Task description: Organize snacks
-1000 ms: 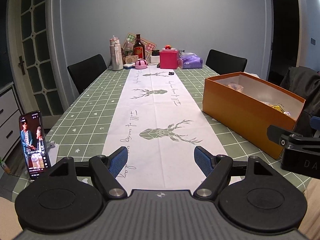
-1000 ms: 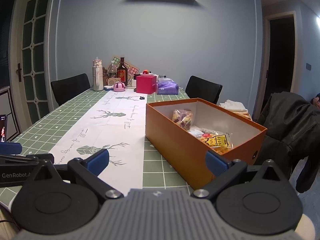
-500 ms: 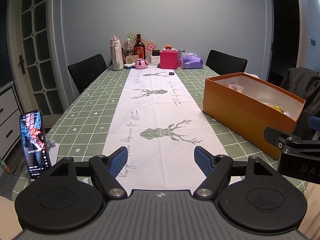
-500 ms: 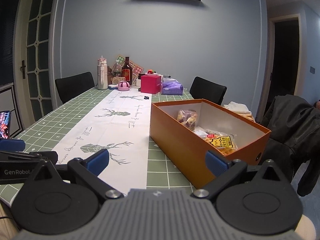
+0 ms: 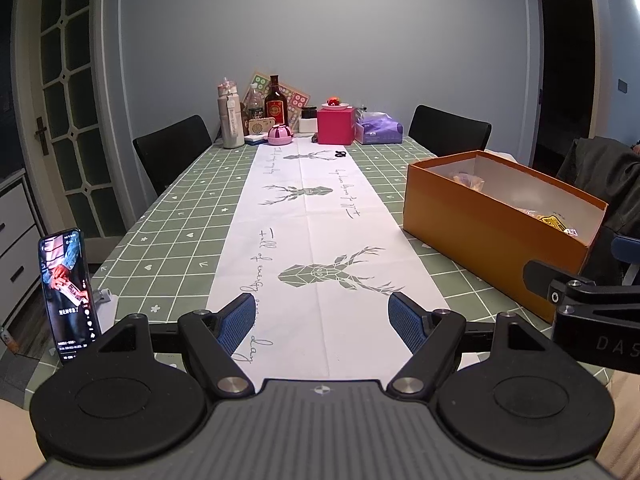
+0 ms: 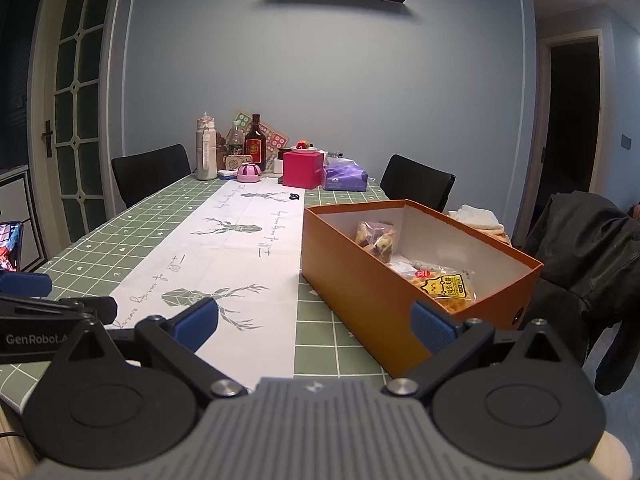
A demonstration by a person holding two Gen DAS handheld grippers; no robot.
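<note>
An open orange box [image 6: 360, 280] [image 5: 480, 232] stands on the right side of the table. Inside it lie a clear bag of purple and yellow snacks [image 6: 376, 240] at the far end and a yellow-labelled snack packet [image 6: 444, 286] nearer me. My right gripper [image 6: 316, 320] hovers open over the table's near edge, just short of the box, with nothing between its blue pads. My left gripper [image 5: 322, 318] is also open and empty, above the white deer-print runner [image 5: 312, 232]. The right gripper's body [image 5: 584, 312] shows at the left wrist view's right edge.
A phone [image 5: 66, 296] stands propped at the near left table corner. Bottles, a pink box [image 5: 336, 126], a purple tissue pack [image 5: 378, 130] and small items crowd the far end. Black chairs [image 5: 172, 152] flank the table; a dark jacket [image 6: 588, 256] hangs at right.
The right gripper has risen and tilted a little, so the box sits lower in its view. The left gripper has barely moved. The phone's screen picture has changed.
</note>
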